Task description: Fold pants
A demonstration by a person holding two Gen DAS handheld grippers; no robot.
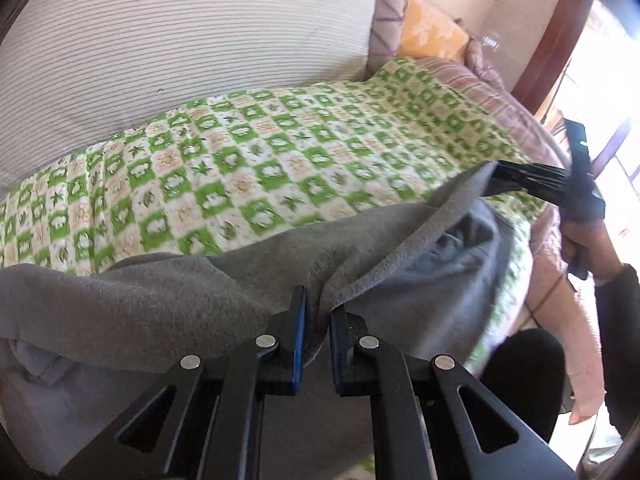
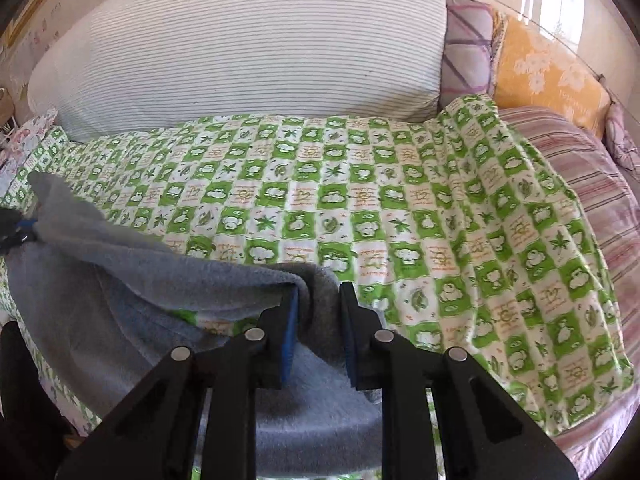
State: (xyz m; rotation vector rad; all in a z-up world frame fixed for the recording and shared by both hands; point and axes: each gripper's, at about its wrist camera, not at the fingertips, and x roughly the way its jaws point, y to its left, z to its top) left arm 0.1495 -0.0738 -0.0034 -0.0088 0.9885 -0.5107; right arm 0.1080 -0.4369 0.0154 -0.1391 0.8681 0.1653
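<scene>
The grey fleece pants (image 1: 168,304) hang in a sagging span above the near edge of the bed, held at two points. My left gripper (image 1: 317,332) is shut on a bunched fold of the pants. In the left wrist view my right gripper (image 1: 502,174) grips the far end of the cloth at the right. In the right wrist view my right gripper (image 2: 318,320) is shut on the pants (image 2: 120,288), which trail left to my left gripper (image 2: 18,228) at the frame's left edge.
A green and white checked blanket (image 2: 360,200) covers the bed. A large striped white pillow (image 2: 240,48), a purple cushion (image 2: 468,48) and an orange floral cushion (image 2: 548,72) lie at the back. A pink striped sheet (image 2: 592,184) shows at the right.
</scene>
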